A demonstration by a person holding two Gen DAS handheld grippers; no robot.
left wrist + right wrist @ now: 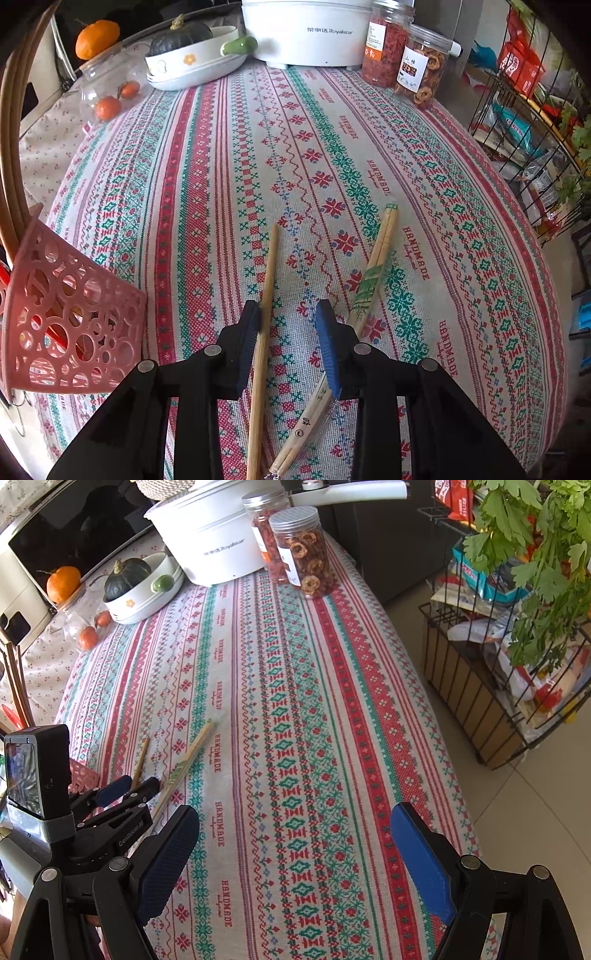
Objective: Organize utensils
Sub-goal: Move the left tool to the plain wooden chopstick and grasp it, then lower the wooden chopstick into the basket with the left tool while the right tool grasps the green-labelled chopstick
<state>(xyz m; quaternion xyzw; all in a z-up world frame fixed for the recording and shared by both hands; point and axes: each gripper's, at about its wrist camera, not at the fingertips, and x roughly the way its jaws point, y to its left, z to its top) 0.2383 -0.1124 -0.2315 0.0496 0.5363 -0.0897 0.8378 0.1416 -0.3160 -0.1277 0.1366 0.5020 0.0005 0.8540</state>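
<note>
Our left gripper has its fingers drawn fairly narrow, tips down at the cloth. A single bare chopstick lies between them, against the inner face of the left pad, while the right pad stands clear of it, so we judge nothing is clamped yet. Just outside the right pad lies a wrapped pair of chopsticks in a paper sleeve printed with green bamboo.

Our right gripper hovers over bare cloth with its fingers spread wide and nothing between them.

Both pieces look light, stiff and slim. The bare wood should be smooth and apt to roll or swivel on the weave, so we would pinch it across its width near the middle, where it balances. The sleeved pair looks slicker; the paper could slide on the sticks, so a firm hold mid-length seems safer.

Both long axes run away from us across the worktop. The bare stick leans slightly right toward its far tip; the wrapped pair slants further right, its far end green-banded. Together they splay apart like a narrow V.

The pink perforated holder, already carrying utensils, stands near on the left.
</note>
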